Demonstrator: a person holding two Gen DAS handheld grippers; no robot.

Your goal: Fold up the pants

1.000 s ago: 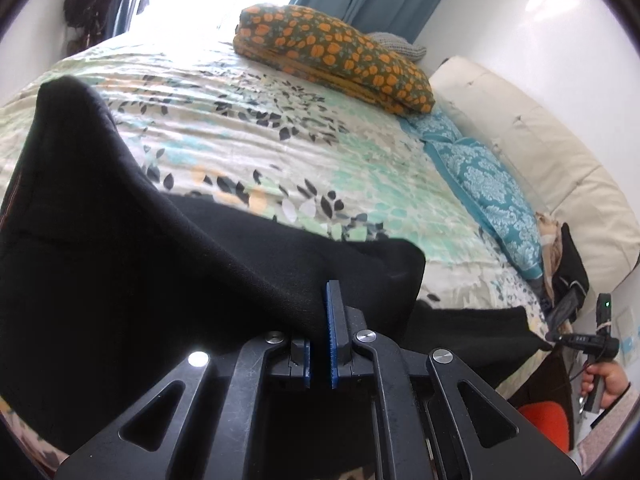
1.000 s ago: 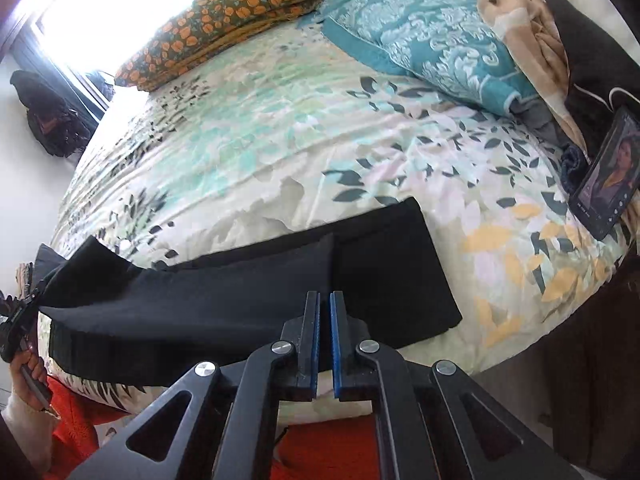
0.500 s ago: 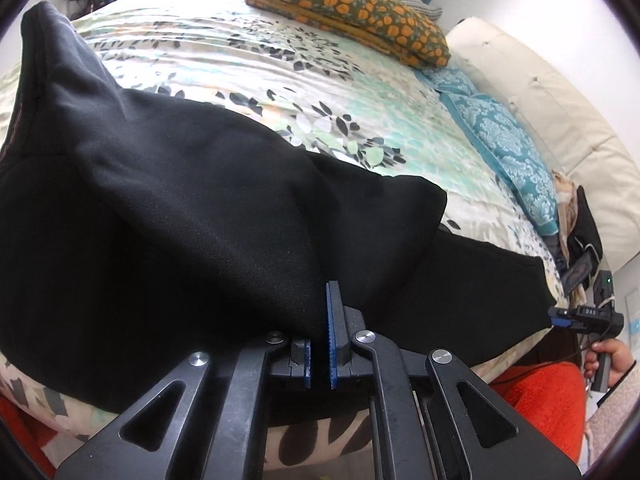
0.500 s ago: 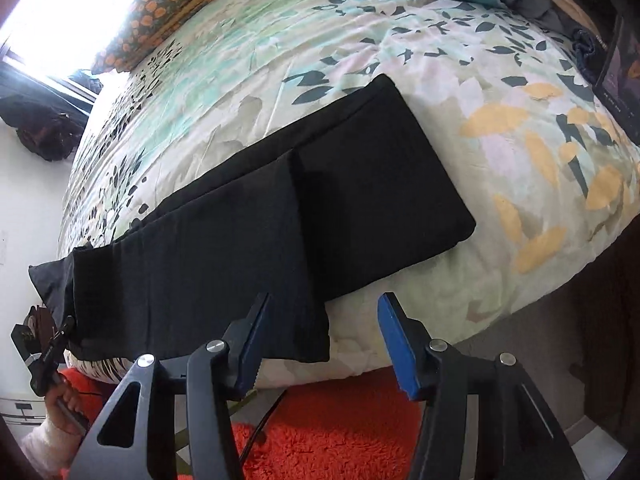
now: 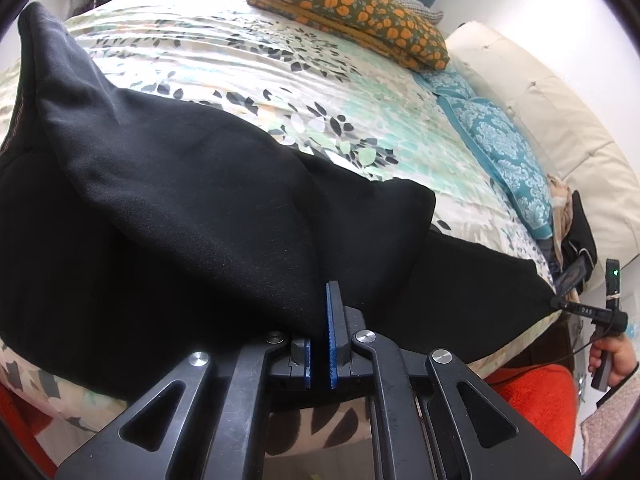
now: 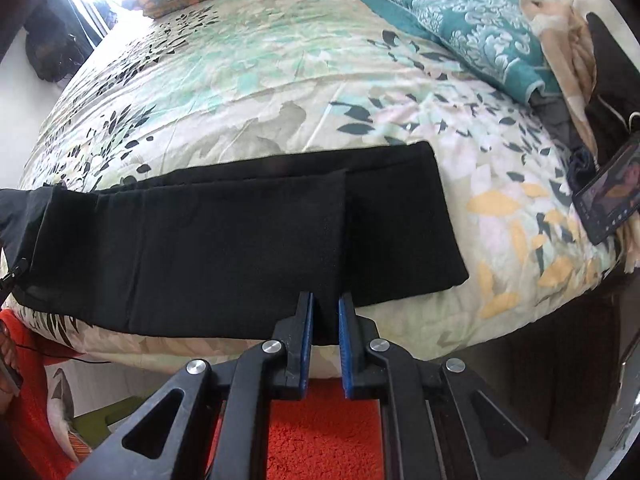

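Note:
Black pants (image 6: 240, 240) lie along the near edge of the floral bed (image 6: 260, 92), one leg stacked on the other, hems to the right. My left gripper (image 5: 322, 312) is shut on the waist end of the pants (image 5: 200, 208), which drapes up in front of the camera. My right gripper (image 6: 325, 304) sits at the near edge by the upper leg's hem, jaws nearly closed around the fabric edge. The right gripper also shows in the left wrist view (image 5: 560, 303) at the far hem corner.
An orange-patterned pillow (image 5: 348, 12) and a teal pillow (image 5: 500, 152) lie at the far side. A phone (image 6: 608, 192) and loose clothes (image 6: 568, 60) rest at the bed's right edge. An orange rug (image 6: 320, 432) lies below the bed edge.
My right gripper opened half a second ago, then closed in on the pants' near edge by the hem. My left gripper lowered the held waist end toward the bed.

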